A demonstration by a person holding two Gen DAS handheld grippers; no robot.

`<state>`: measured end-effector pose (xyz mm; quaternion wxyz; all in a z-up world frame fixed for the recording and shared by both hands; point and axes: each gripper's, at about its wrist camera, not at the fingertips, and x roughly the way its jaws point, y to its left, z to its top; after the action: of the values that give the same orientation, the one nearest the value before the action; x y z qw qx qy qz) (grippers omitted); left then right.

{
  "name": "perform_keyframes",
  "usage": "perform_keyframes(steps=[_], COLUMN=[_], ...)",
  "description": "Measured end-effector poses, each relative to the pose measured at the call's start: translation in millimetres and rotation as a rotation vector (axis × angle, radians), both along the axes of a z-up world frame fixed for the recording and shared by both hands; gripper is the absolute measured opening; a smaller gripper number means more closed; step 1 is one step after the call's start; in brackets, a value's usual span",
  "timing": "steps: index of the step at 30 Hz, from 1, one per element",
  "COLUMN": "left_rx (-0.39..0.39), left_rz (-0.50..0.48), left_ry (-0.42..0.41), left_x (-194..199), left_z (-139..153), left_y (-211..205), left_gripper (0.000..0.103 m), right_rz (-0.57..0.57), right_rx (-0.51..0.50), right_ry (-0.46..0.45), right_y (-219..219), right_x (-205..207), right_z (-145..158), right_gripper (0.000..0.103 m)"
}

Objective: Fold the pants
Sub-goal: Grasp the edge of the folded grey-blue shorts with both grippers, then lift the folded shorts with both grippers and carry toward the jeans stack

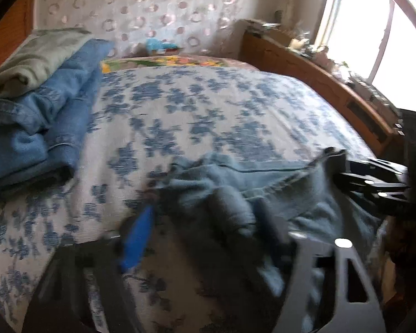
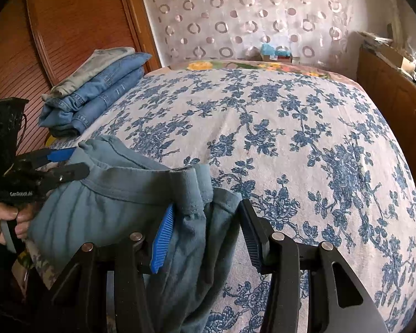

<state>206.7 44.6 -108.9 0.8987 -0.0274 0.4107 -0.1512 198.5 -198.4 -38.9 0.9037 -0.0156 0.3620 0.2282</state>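
Note:
Grey-blue pants [image 2: 119,202] hang bunched at the near edge of the bed, waistband up; they also show in the left wrist view [image 1: 235,183]. My right gripper [image 2: 205,236] stands open, its blue pad [image 2: 162,238] against the waistband's right end, the cloth between the fingers. My left gripper [image 2: 69,163] is at the waistband's left end, its fingers close together around the edge. In the blurred left wrist view my left gripper [image 1: 208,222] has cloth between its fingers. The right gripper [image 1: 346,166] shows there at the waistband's far end.
The bed has a white cover with blue flowers [image 2: 291,138]. A stack of folded jeans and pants [image 2: 97,88] lies at its far left by a wooden wardrobe [image 2: 55,27]. A wooden sideboard [image 2: 396,97] with clutter runs along the right, under a window [image 1: 374,41].

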Motion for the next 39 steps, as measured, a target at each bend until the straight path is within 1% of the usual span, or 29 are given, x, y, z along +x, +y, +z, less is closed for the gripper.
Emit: perform_keyframes(steps=[1, 2, 3, 4, 8, 14, 16, 17, 19, 20, 21, 26, 30, 34, 37, 39], left_rx=[0.002, 0.005, 0.001, -0.007, -0.034, -0.031, -0.038, -0.048, -0.045, -0.047, -0.052, -0.055, -0.061, -0.064, -0.049, -0.055], left_rz=[-0.001, -0.004, -0.009, -0.010, -0.004, -0.007, -0.014, -0.026, -0.037, -0.043, -0.046, -0.032, -0.031, -0.034, -0.023, -0.017], left_ry=[-0.002, -0.005, -0.005, -0.002, 0.011, 0.006, 0.008, 0.010, 0.000, -0.007, -0.017, -0.053, -0.083, -0.130, -0.175, -0.198], left_x=[0.3, 0.1, 0.0, -0.1, 1.4, 1.4, 0.9, 0.3, -1.8, -3.2, -4.9, -9.2, -15.8, -26.8, -35.0, -38.3], left_z=[0.2, 0.8, 1.5, 1.6, 0.1, -0.4, 0.6, 1.0, 2.6, 3.4, 4.5, 8.4, 19.9, 38.2, 52.4, 60.5], left_y=[-2.1, -4.1, -5.2, -5.8, -3.4, -4.7, -4.8, -5.3, -7.4, -7.9, -7.9, -7.7, -9.0, -10.6, -9.6, -6.4], left_gripper=[0.060, 0.054, 0.051, 0.049, 0.049, 0.049, 0.043, 0.036, 0.030, 0.025, 0.023, 0.021, 0.020, 0.019, 0.019, 0.019], right_rz=[0.001, 0.002, 0.009, 0.014, 0.023, 0.034, 0.041, 0.041, 0.043, 0.046, 0.049, 0.061, 0.068, 0.075, 0.087, 0.095], right_rx=[0.001, 0.001, 0.003, 0.003, 0.002, 0.000, 0.000, 0.001, 0.006, 0.009, 0.011, 0.033, 0.051, 0.080, 0.078, 0.076], right_ry=[0.001, 0.001, 0.001, 0.000, 0.000, -0.001, 0.000, 0.002, 0.007, 0.008, 0.008, -0.004, -0.018, -0.058, -0.099, -0.120], right_y=[0.0, 0.1, 0.3, 1.1, 3.1, 6.1, 7.1, 6.9, 7.0, 6.9, 6.6, 4.8, 2.6, 1.8, 2.7, 4.0], right_x=[0.5, 0.6, 0.5, 0.4, -0.2, -0.6, -0.7, -0.1, 0.8, 0.7, 0.3, -2.3, -7.8, -19.5, -28.6, -32.9], right_z=[0.8, 0.7, 0.2, 0.2, 0.3, -0.3, -0.2, 0.1, 0.1, 0.1, 0.1, 2.9, 8.5, 23.4, 37.6, 46.3], right_gripper=[0.049, 0.047, 0.043, 0.040, 0.034, 0.027, 0.024, 0.024, 0.023, 0.022, 0.021, 0.018, 0.017, 0.017, 0.016, 0.016])
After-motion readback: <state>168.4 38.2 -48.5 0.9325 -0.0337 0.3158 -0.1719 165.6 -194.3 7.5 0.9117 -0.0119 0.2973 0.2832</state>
